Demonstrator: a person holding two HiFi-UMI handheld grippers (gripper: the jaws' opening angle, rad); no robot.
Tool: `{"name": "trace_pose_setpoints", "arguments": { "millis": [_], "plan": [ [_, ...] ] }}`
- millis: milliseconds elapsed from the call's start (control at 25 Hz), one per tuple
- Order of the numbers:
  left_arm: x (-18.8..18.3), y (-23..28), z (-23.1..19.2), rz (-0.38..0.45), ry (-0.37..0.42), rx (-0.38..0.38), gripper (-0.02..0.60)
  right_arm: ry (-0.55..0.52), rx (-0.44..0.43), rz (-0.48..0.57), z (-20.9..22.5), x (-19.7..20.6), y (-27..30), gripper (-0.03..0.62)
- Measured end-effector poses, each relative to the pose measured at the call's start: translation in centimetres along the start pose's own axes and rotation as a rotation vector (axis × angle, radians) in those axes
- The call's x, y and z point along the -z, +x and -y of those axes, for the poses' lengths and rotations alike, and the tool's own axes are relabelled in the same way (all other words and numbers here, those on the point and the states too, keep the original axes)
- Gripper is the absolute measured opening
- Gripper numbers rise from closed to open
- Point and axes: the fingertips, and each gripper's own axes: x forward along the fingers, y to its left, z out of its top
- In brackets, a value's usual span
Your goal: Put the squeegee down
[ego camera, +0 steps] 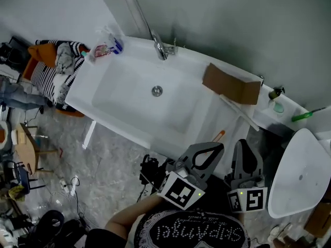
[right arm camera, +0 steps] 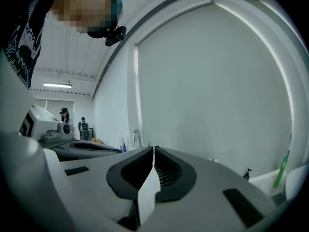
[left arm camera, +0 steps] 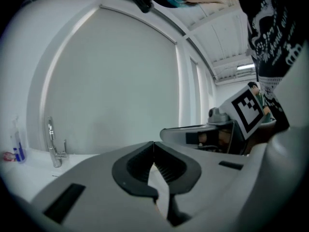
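A long thin pale bar [ego camera: 239, 112], seemingly the squeegee, lies slantwise on the right ledge of the white bathtub [ego camera: 116, 94], below a brown cardboard piece [ego camera: 231, 86]. An orange-tipped stick [ego camera: 220, 135] shows just past my left gripper [ego camera: 214, 148]. That gripper is shut and empty, near the tub's front right corner. My right gripper [ego camera: 243, 143] hangs beside it, also shut with nothing held. In the left gripper view the jaws meet at the tip [left arm camera: 153, 143]. The right gripper view shows the same closed tips [right arm camera: 153, 149].
A chrome faucet [ego camera: 159, 46] stands at the tub's far rim, with a drain [ego camera: 156, 91] in the basin. A white washbasin [ego camera: 300, 174] sits at the right, behind it a soap bottle [ego camera: 276, 93] and a green brush [ego camera: 305, 115]. Cables [ego camera: 150, 172] litter the floor.
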Motion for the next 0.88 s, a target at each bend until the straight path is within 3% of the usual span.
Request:
{"name": "trace_pose_setpoints", "arguments": {
  "millis": [160,880],
  "plan": [
    [0.1,0.0,1.3,0.021,0.024,0.073,0.005,0.013,-0.003,-0.009,-0.6,0.4,0.2,0.026],
    [1.0,-0.2,0.7,-0.025,-0.038,0.069,0.005,0.004,-0.049,-0.043,-1.6,1.0,0.4,0.026]
  ]
}}
